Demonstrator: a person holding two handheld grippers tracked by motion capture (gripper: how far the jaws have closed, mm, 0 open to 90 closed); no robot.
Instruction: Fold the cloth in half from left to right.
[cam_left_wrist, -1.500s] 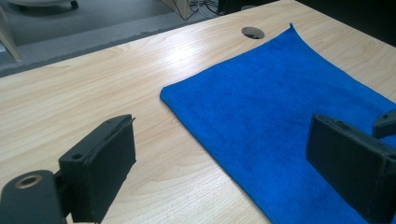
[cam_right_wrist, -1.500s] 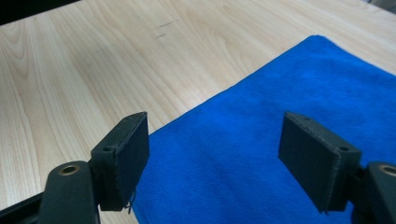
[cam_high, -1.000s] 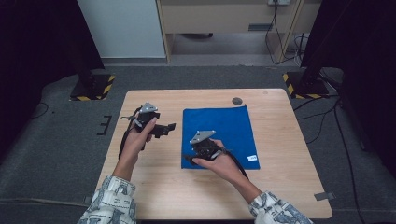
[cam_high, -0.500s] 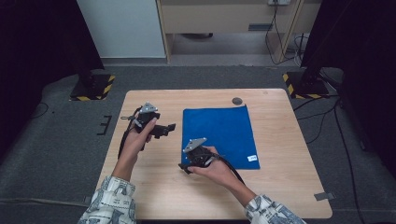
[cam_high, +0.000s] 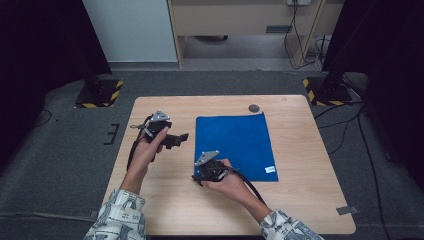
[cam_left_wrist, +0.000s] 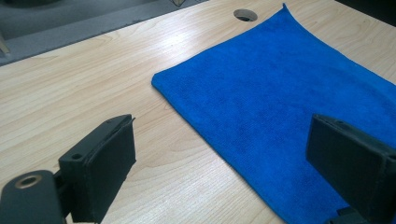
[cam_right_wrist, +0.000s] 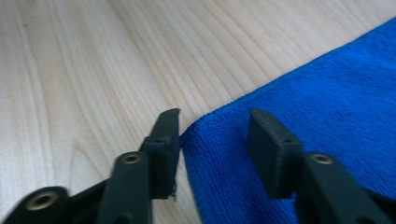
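A blue cloth (cam_high: 235, 142) lies flat on the wooden table (cam_high: 300, 150). My right gripper (cam_high: 199, 177) is low over the cloth's near left corner. In the right gripper view its jaws (cam_right_wrist: 215, 128) straddle that corner of the cloth (cam_right_wrist: 327, 93). They have just been closing, a gap still shows beside each pad, and the gripper stands open. My left gripper (cam_high: 181, 138) hovers left of the cloth, pointing toward it. In the left gripper view it (cam_left_wrist: 224, 154) is wide open with nothing held, and the cloth (cam_left_wrist: 289, 79) lies ahead.
A round hole (cam_high: 254, 108) sits in the table just beyond the cloth's far edge, also seen as the hole (cam_left_wrist: 245, 15) in the left gripper view. A small white tag (cam_high: 270, 169) marks the cloth's near right corner. Bare wood surrounds the cloth.
The right hand has moved left and toward the near edge, from over the cloth down to its near left corner. The left hand has stayed where it was.
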